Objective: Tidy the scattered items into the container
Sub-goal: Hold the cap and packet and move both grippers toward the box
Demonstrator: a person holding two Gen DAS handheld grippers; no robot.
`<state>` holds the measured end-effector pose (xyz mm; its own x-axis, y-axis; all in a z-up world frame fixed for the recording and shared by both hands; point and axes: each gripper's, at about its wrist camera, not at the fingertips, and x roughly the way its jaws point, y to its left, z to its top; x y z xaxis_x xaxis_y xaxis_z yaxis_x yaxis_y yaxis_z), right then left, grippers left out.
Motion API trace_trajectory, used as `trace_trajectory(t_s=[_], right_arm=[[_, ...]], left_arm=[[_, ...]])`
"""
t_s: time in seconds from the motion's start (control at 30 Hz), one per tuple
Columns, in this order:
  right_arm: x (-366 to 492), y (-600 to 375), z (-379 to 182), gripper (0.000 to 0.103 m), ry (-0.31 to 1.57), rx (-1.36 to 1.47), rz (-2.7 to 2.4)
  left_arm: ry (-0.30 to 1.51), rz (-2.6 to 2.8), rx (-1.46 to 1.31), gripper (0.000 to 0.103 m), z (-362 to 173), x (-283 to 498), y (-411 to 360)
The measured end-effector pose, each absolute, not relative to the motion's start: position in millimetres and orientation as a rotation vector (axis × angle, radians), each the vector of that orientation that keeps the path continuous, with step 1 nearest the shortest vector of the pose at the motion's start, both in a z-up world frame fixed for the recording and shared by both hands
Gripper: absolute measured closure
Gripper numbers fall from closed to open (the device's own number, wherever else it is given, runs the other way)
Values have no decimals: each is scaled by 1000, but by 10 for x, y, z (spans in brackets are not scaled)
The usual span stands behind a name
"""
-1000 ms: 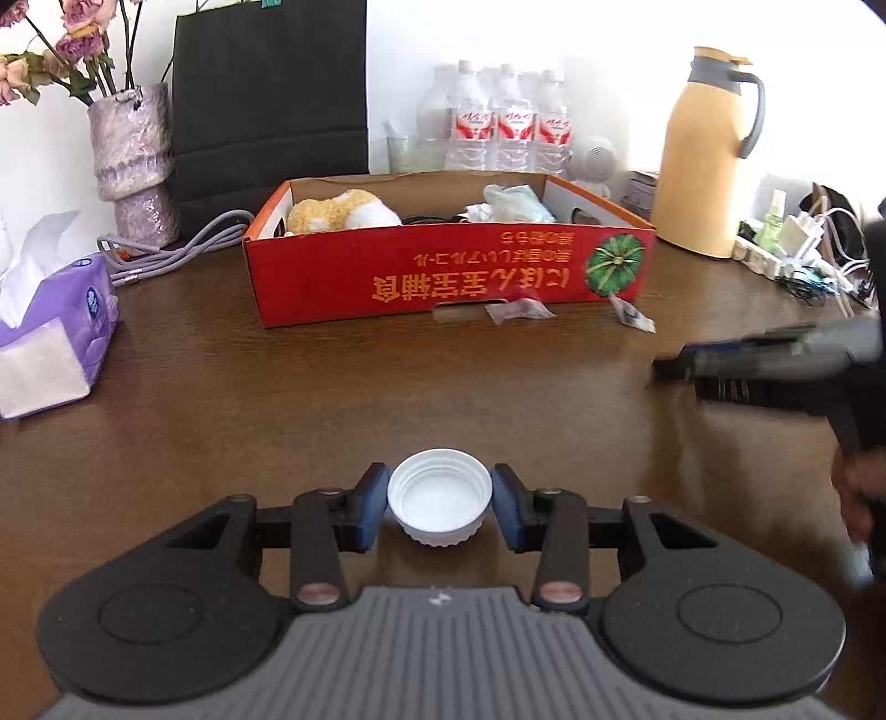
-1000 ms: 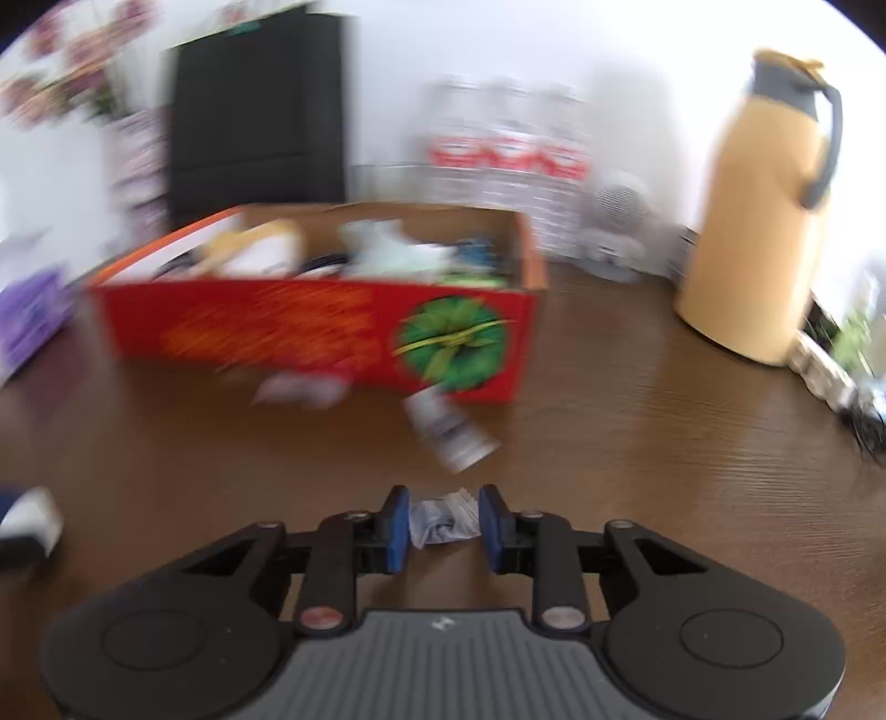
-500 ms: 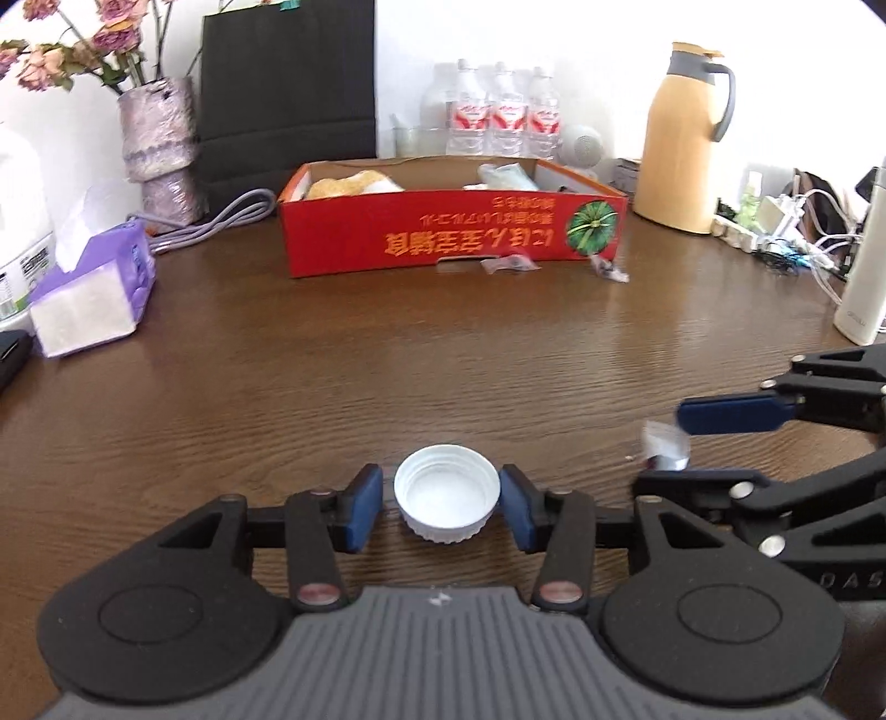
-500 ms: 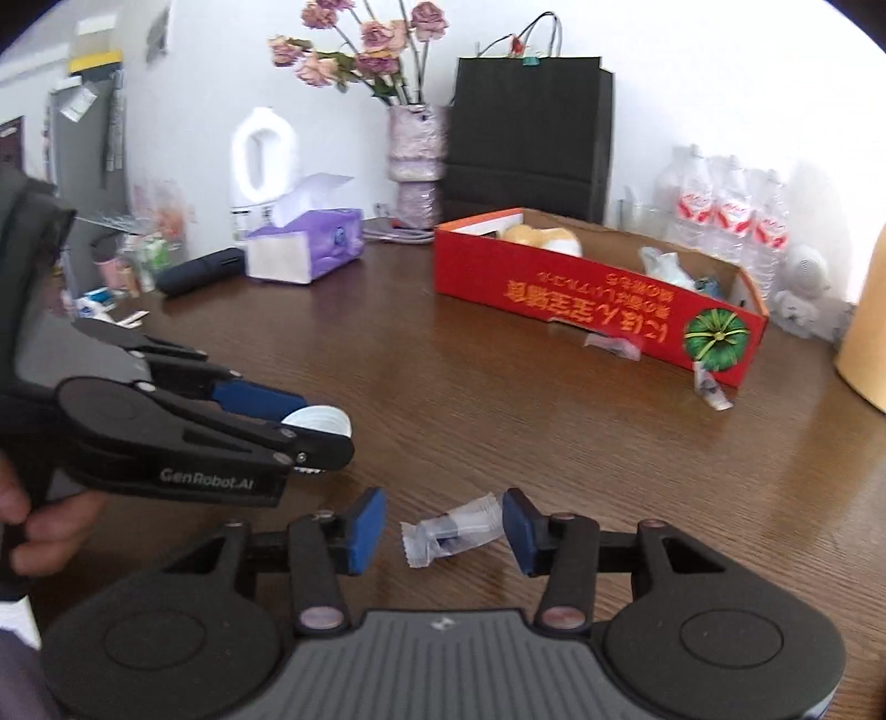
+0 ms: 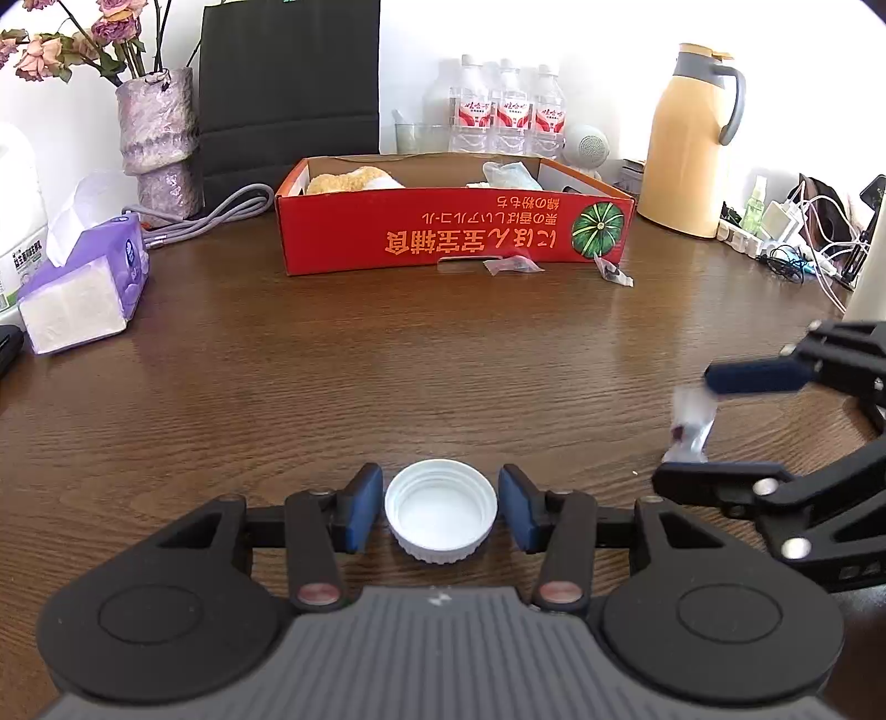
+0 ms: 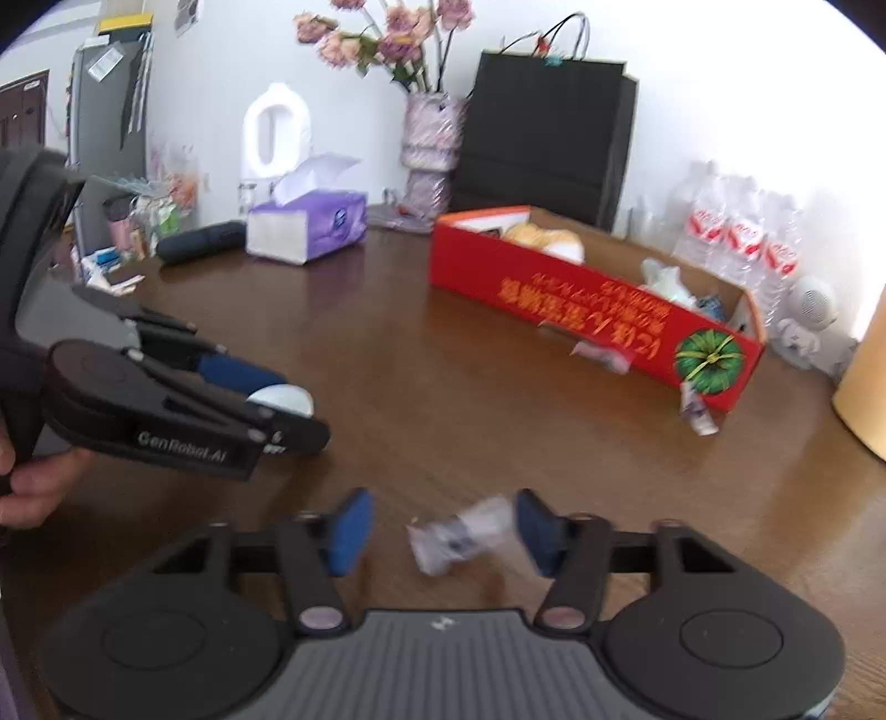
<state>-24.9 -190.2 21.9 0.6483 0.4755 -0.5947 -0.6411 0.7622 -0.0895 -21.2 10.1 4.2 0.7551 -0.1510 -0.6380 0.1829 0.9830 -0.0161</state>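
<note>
Well short of the red box [image 5: 454, 238], our left gripper [image 5: 441, 512] brackets the light, rigid cap [image 5: 441, 508] without clamping, while our right gripper [image 6: 437, 531], wide apart, straddles the flimsy wrapper [image 6: 459, 531]; pinch mid-body.

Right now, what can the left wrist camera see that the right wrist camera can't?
Only the left wrist view shows the whole yellow thermos with its handle and the tangle of chargers and cables. Only the right wrist view shows the white jug clearly and the dark cylinder behind the tissues. Both show the red box, the white bottle cap, the small wrapper, the purple tissue box and the flowers.
</note>
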Motion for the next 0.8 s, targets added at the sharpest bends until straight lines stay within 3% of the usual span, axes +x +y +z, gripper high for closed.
trace_trajectory(t_s=[0.13, 0.3, 0.4, 0.5, 0.57, 0.8], right_arm=[[-209, -1936, 218, 22, 582, -309, 673], [-100, -2006, 175, 25, 624, -264, 654], [-58, -2019, 91, 40, 670, -246, 623], [-23, -2104, 71, 50, 686, -148, 610], [-5, -2110, 79, 67, 693, -150, 573], [-11, -2122, 67, 78, 688, -124, 505]], left_arm=[[690, -182, 59, 54, 36, -205, 79], [685, -183, 67, 55, 28, -201, 76], [675, -187, 64, 62, 23, -199, 81], [673, -187, 60, 62, 23, -189, 85], [670, -185, 64, 62, 22, -188, 79], [641, -143, 40, 63, 35, -268, 58]])
